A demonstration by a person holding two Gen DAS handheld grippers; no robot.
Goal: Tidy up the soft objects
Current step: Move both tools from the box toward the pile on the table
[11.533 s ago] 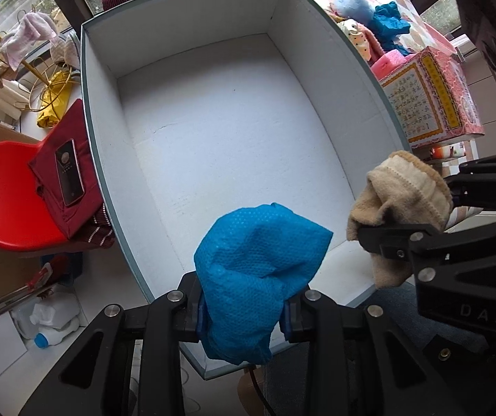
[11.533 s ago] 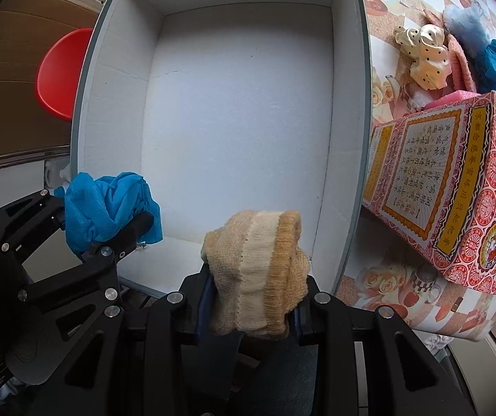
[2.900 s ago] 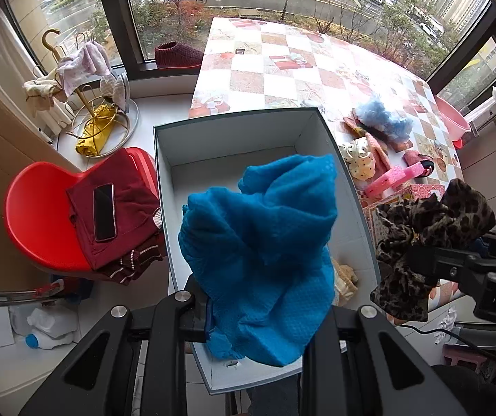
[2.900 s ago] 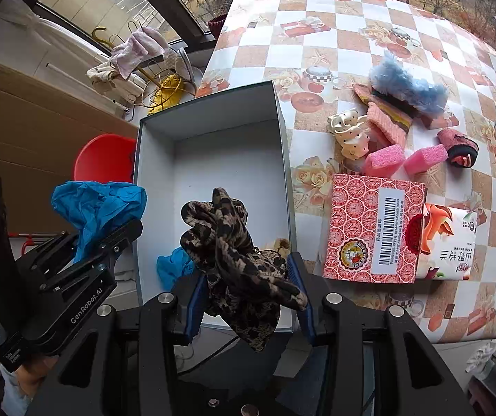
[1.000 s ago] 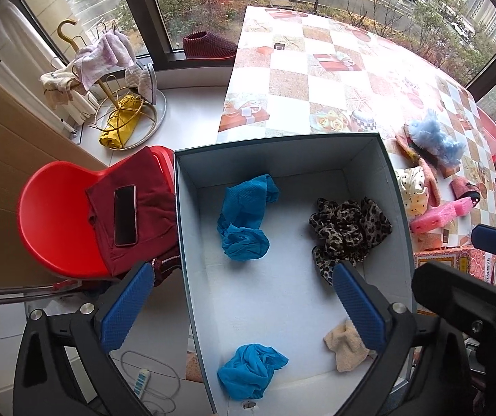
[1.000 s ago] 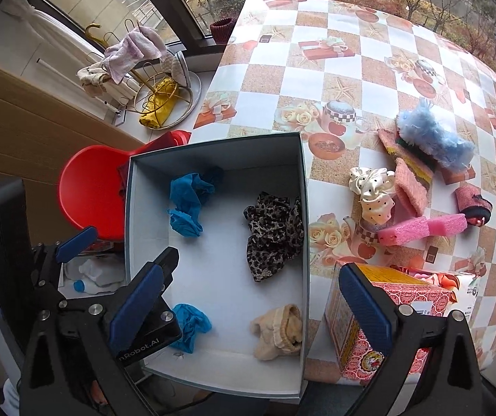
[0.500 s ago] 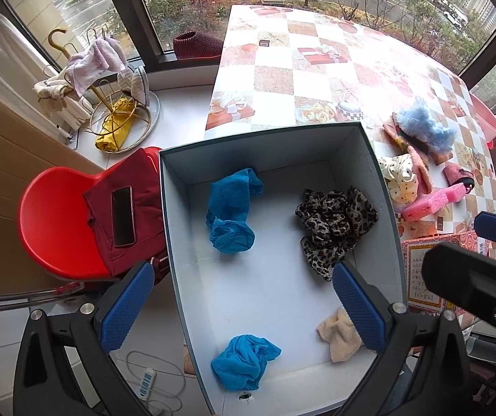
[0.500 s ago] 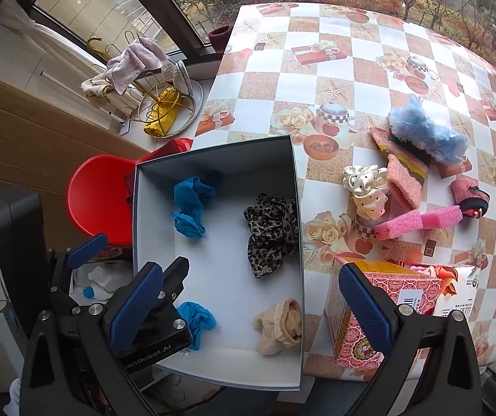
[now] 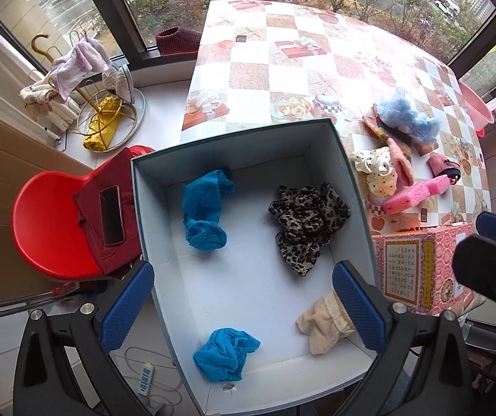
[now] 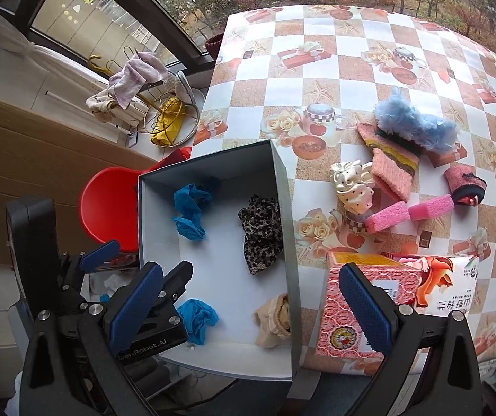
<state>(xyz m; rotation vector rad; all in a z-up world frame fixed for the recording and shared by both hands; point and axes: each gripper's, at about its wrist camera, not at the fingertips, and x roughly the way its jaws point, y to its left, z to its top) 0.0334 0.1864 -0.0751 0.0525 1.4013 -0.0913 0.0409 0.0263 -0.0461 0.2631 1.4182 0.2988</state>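
A white open box [image 9: 350, 173] [image 10: 284, 187] stands at the table's near left corner. In it lie two blue cloths [image 9: 204, 213] [image 9: 225, 352], a leopard-print cloth [image 9: 308, 220] [image 10: 262, 230] and a beige sock [image 9: 320, 326] [image 10: 272, 319]. My left gripper [image 9: 242, 306] is open and empty, high above the box. My right gripper [image 10: 251, 306] is open and empty above the box's right wall. On the table lie a light blue fluffy thing [image 10: 414, 123], a spotted cream scrunchie [image 10: 352, 183], pink sponges [image 10: 409, 213] and a pink knit piece [image 10: 391, 173].
A red patterned carton [image 10: 386, 298] [image 9: 417, 267] stands right of the box. A red chair [image 9: 50, 222] with a maroon cloth and a phone [image 9: 111, 215] stands left of the box. A wire rack with cloths [image 9: 85, 104] stands by the window.
Since 2.9 s ago both grippers have opened; the blue cloth and the leopard cloth now lie in the box. In the last second both grippers have drifted slightly, still open.
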